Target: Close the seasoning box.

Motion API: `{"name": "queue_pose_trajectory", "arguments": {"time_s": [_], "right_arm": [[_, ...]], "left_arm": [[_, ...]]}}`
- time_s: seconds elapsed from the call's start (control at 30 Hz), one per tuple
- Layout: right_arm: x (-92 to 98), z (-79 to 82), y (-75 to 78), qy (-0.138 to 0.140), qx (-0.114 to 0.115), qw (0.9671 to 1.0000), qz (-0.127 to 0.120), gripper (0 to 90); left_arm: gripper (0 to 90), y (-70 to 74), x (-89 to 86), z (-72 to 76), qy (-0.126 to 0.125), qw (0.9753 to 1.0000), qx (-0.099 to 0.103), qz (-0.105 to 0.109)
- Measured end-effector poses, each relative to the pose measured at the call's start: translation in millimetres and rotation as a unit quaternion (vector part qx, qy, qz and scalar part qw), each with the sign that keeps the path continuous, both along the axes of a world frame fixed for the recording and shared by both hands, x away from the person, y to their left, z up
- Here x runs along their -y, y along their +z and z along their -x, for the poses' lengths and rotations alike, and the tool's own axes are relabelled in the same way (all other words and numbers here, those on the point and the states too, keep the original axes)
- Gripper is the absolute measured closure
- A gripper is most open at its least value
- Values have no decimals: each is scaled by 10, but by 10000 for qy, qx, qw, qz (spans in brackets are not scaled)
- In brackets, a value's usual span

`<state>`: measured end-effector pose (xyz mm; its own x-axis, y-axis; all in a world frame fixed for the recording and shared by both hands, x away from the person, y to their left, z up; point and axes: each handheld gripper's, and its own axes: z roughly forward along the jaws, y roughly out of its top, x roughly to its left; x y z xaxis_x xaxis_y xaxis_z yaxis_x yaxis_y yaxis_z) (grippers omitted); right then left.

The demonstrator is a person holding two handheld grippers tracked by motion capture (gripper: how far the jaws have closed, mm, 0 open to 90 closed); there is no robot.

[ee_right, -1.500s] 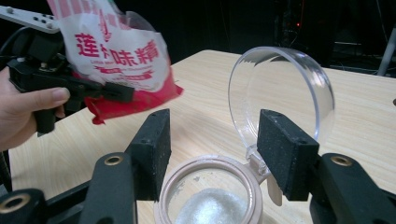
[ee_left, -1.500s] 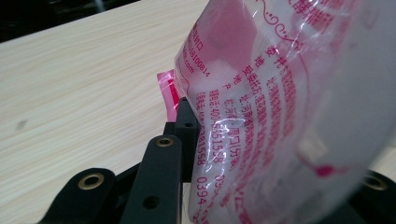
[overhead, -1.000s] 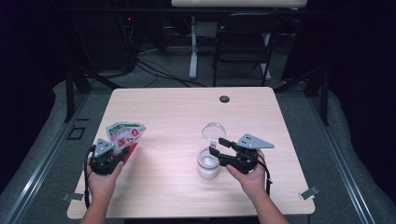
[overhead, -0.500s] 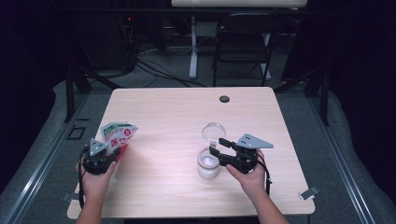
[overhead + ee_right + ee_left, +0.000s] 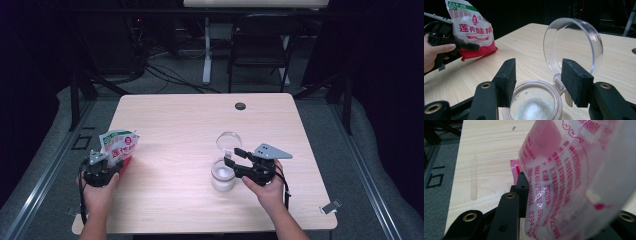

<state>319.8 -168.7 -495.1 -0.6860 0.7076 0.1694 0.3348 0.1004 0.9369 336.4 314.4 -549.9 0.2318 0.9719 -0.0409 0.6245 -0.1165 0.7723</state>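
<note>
At the table's (image 5: 200,125) left edge, my left gripper (image 5: 107,167) is clamped on the seasoning pouch (image 5: 119,147), holding it upright with its red bottom close to the wood; I cannot tell whether it touches. The left gripper view shows the pouch film pinched between the jaws. Right of centre stands the jar (image 5: 222,175), its clear hinged lid (image 5: 228,141) raised, white granules (image 5: 535,111) inside. My right gripper (image 5: 236,161) is open, jaws either side of the jar's rim, not pressing it.
</note>
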Motion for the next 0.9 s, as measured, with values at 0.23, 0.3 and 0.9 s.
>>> {"name": "queue_pose_trajectory", "arguments": {"time_s": [0.23, 0.3, 0.9], "right_arm": [[-1, -7, -8, 7, -26, 10000, 33, 456], [-6, -5, -9, 17, -20, 10000, 34, 456], [1, -4, -6, 6, -15, 10000, 32, 455]], "left_arm": [[553, 0, -27, 33, 102, 9996, 145, 203], [494, 7, -25, 47, 142, 9991, 297, 277], [427, 39, 6, 72, 155, 9985, 402, 328]]}}
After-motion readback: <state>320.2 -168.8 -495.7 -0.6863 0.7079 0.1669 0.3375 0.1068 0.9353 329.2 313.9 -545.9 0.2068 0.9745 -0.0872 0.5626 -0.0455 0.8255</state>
